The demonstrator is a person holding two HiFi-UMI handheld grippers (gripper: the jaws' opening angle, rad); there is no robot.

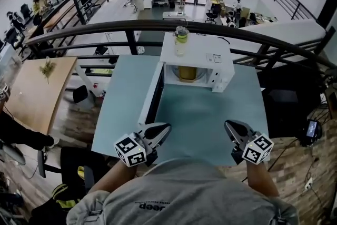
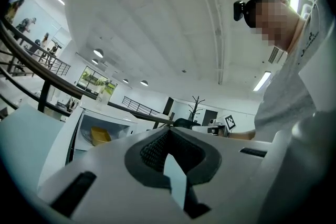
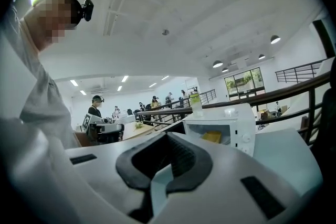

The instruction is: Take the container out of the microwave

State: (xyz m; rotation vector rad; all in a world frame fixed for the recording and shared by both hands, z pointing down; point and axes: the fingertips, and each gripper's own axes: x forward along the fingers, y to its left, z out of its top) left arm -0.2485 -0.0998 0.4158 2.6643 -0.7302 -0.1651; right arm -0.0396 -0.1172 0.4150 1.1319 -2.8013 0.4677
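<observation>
A smooth, pale blue-green rectangular tabletop (image 1: 210,118) carries a boxy white microwave (image 1: 210,52) at its far edge. The microwave's flat door (image 1: 152,93) is swung open to the left. Near the front edge, the left claw (image 1: 166,127) and right claw (image 1: 228,125) are each closed together on nothing, their ribbed dark pads meeting. The yellow container (image 1: 187,73) sits inside the cavity. A clear cylindrical bottle (image 1: 181,41) stands on the roof.

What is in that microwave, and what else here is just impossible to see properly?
- Yellow container: head view, the microwave roof covers its top; contents unknown.
- Same container, both gripper views: too small and distant to see inside.
- Bottle label: too small in every view.
- Microwave dials, right gripper view: too small to read.
</observation>
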